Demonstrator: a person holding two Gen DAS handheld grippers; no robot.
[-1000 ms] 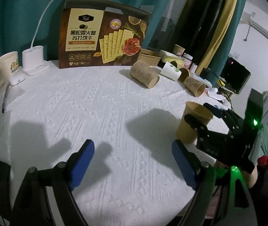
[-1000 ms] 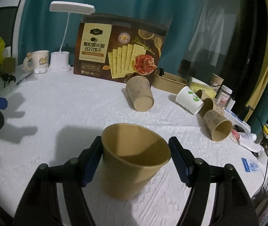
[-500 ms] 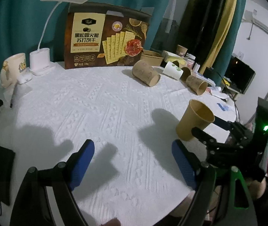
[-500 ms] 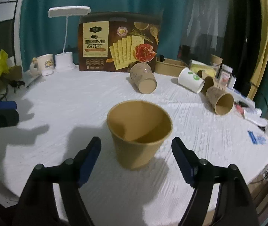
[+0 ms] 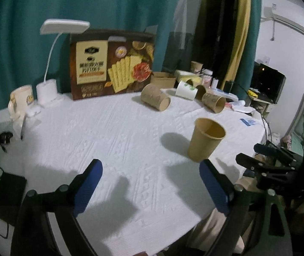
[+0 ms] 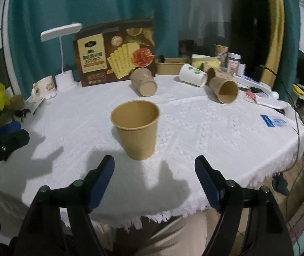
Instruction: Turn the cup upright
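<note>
Right wrist view: the plain paper cup point(image 6: 136, 129) stands upright, mouth up, on the tabletop point(image 6: 205, 128) — just ahead of the right gripper point(image 6: 154, 167), jaws spread and empty. The left gripper point(image 5: 150, 176), jaws just widened, also empty, sits farther off — cup to its right.

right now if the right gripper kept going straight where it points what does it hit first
Most likely the upright brown paper cup, standing dead ahead of the open right gripper on the white tablecloth; depth is hard to judge.
</note>
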